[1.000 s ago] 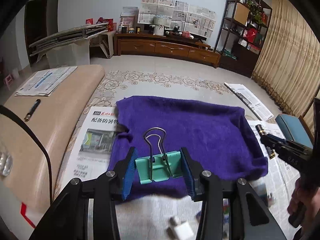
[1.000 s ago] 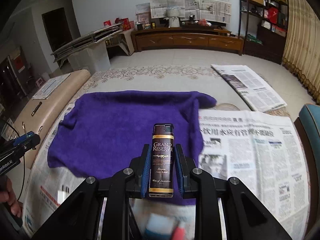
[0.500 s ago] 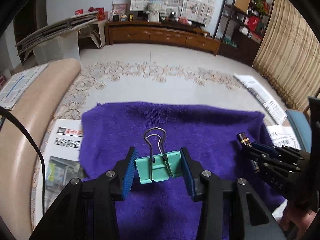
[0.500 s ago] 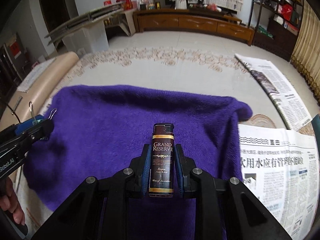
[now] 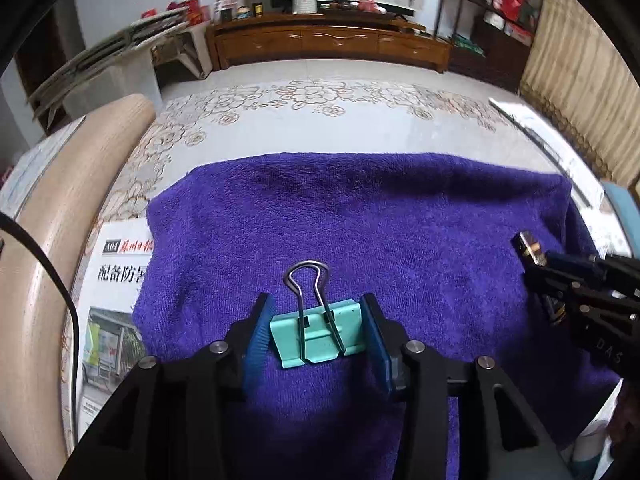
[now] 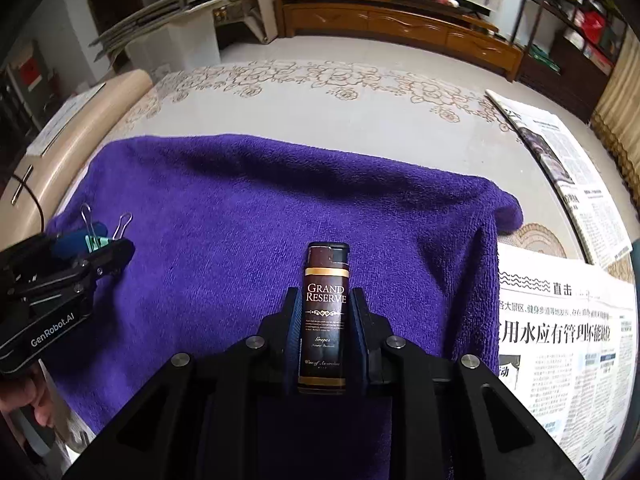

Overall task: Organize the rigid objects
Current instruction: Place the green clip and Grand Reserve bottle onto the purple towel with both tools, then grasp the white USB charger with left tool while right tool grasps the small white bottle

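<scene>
Left tool gripping binder clip | right tool clamping lighter | carrying over purple towel | next: placing both neatly

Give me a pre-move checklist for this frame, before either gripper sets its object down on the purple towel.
1. Left gripper grips the teal binder clip by its sides: ok.
2. Right gripper holds the brown lighter squarely, label up: ok.
3. Purple towel has bare surface ahead of both grippers: ok.
4. Grippers apart from each other, the right one off to the side in the left wrist view: ok.
5. Height of each object above the towel: cannot tell.
6. Towel lies flat: not ok at its right edge, which is folded over near the newspaper.
</scene>
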Demonstrator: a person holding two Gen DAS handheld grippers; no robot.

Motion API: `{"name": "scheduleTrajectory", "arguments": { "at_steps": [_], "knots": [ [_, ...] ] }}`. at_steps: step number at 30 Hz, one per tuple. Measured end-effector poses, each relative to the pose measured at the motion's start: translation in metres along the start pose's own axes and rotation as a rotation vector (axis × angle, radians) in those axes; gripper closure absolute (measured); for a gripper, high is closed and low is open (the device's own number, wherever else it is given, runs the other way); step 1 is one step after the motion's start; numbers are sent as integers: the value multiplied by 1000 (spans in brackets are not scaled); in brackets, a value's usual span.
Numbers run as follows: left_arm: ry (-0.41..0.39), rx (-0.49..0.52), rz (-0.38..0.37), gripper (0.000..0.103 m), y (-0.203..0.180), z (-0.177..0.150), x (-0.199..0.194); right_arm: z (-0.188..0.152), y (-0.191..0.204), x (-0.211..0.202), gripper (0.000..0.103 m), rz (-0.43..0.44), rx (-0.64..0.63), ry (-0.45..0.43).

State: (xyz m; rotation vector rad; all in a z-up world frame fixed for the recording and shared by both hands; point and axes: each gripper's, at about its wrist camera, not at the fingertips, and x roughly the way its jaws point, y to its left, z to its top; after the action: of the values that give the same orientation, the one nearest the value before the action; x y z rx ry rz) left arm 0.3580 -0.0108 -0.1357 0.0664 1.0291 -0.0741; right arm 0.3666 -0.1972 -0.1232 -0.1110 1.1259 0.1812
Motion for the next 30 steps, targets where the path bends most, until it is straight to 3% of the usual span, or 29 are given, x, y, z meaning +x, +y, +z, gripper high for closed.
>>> {"name": "scheduleTrajectory", "arguments": {
  "at_steps": [1, 3, 4, 5, 10, 12, 14, 15, 20, 25, 30],
  "knots": [
    [-1, 12, 17, 47, -1, 0, 0, 0, 1, 0, 75, 6, -19, 1],
    [-3, 27, 47, 31, -1, -1, 0, 0, 1, 1, 56, 32, -50, 3],
    [2, 22, 27, 31, 1, -1, 0, 0, 1, 2, 38, 46, -57, 8],
    [6, -1, -4, 31, 4, -2, -1, -1, -1, 2, 32, 57, -61, 10],
    [-19, -52, -74, 27, 8, -9, -24, -8, -16, -24, 32, 102, -13, -55],
    [-54, -59, -83, 11, 7, -17, -44, -14, -22, -48, 27, 112, 16, -107],
    [-78, -72, -89, 0, 9, -24, -61, -27, -28, -76, 6, 111, 42, -160],
    [-94, -86, -94, 0, 10, -31, -71, -33, -29, -86, 0, 108, 47, -170],
    [-102, -178, -122, 0, 18, -78, -109, -85, -41, -132, 0, 74, 124, -187],
    [-78, -233, -107, 0, 11, -125, -126, -139, -60, -146, 0, 49, 216, -177],
    [-49, -240, -37, 0, 0, -158, -126, -177, -71, -149, 0, 57, 279, -175]
  ]
}}
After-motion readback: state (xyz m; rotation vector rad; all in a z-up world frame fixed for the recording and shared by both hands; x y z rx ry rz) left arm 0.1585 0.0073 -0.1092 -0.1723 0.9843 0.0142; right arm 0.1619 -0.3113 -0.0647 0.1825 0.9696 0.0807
